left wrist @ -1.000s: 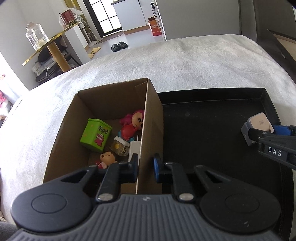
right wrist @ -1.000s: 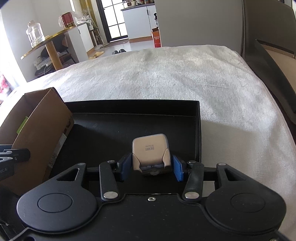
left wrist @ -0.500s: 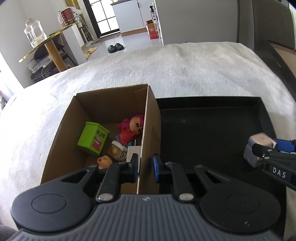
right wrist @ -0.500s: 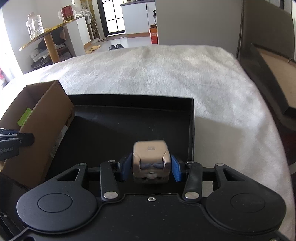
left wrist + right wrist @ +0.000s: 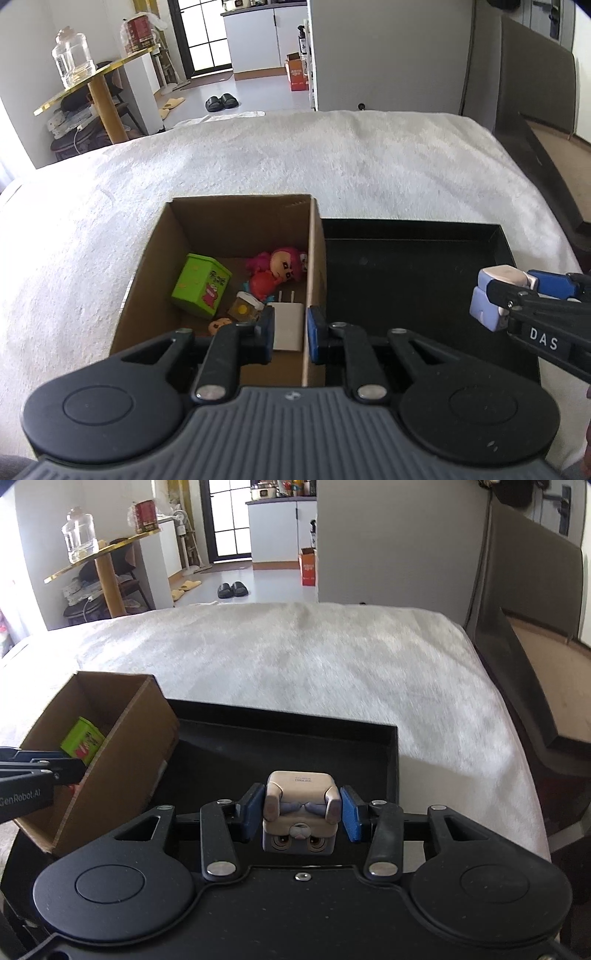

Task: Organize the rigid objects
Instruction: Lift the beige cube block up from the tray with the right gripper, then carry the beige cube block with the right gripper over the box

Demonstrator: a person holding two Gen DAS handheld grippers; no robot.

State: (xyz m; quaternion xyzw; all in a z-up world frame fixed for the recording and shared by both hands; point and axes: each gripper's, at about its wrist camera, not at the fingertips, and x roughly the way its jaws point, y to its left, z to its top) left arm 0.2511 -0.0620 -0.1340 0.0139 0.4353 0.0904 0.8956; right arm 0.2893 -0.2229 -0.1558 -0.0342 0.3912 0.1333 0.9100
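My left gripper (image 5: 291,330) straddles the right wall of an open cardboard box (image 5: 229,229), shut on it, and the box hangs tilted beside the black tray (image 5: 406,288). Inside the box lie a green tin (image 5: 201,290), a pink-haired doll (image 5: 277,269), a white charger (image 5: 286,325) and small figures. My right gripper (image 5: 301,814) is shut on a beige and grey cube toy (image 5: 299,786) with an animal face, held above the tray (image 5: 295,746). The left wrist view shows that cube (image 5: 495,291) at the far right. In the right wrist view the box (image 5: 122,760) and the left gripper (image 5: 55,768) are at the left.
Box and tray rest over a white fluffy blanket (image 5: 295,155) on a bed. A dark headboard (image 5: 535,590) runs along the right. A gold-topped side table with a glass jar (image 5: 74,70) stands beyond the bed at the left.
Both grippers rose. The cube left the tray floor in the right gripper and tipped to show its face. The box came up with the left gripper, and the tray looks farther below.
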